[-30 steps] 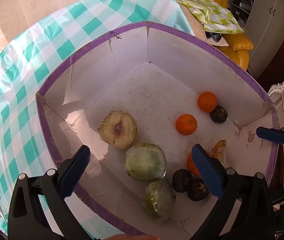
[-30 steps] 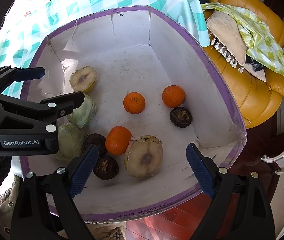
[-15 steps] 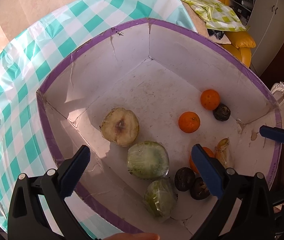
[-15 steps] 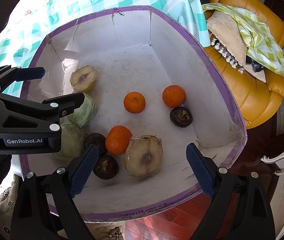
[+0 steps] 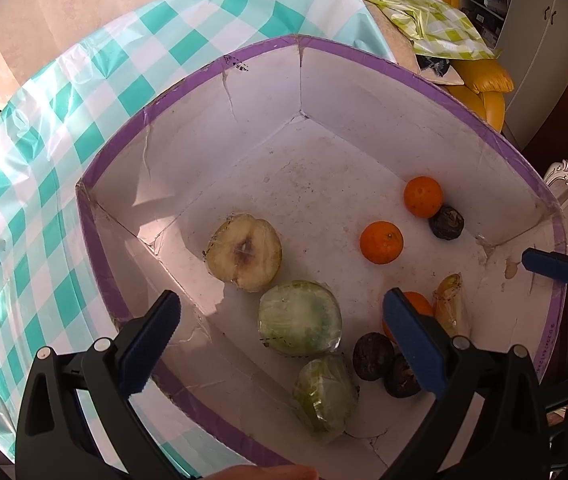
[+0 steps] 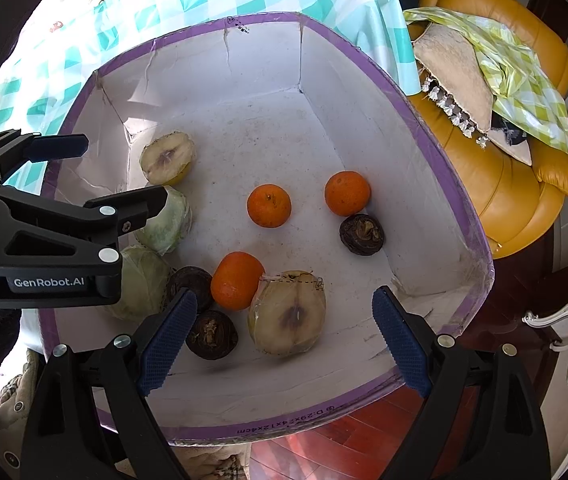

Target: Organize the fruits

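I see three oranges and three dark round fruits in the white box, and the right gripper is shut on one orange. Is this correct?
Not quite. The right gripper is open and holds nothing; the right wrist view shows its jaws spread wide above the white box. The three oranges and three dark round fruits are correct.

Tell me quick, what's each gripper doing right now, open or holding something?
Left gripper: open, holding nothing, above the wrapped green fruit.
Right gripper: open, holding nothing, above the wrapped apple half.
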Motion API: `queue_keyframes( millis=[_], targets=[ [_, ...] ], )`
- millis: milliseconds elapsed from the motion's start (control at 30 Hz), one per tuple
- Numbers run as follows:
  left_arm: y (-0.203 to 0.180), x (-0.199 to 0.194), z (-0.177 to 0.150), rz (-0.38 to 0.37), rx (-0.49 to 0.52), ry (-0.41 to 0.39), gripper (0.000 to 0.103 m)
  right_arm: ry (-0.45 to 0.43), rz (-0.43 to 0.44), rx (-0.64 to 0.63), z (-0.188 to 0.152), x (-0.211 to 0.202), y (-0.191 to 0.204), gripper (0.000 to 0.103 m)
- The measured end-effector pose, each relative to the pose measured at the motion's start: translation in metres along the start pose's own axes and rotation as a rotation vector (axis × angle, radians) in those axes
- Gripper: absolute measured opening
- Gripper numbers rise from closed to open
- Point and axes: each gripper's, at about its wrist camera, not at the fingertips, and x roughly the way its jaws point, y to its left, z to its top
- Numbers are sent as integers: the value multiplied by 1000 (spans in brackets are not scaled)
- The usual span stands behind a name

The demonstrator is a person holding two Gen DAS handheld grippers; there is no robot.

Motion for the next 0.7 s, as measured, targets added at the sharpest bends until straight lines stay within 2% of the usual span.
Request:
queue_keyframes(
  millis=[700],
  targets=[
    [3,2,0,6,-8,5,101,-2,0,0,0,0,0,87]
  ],
)
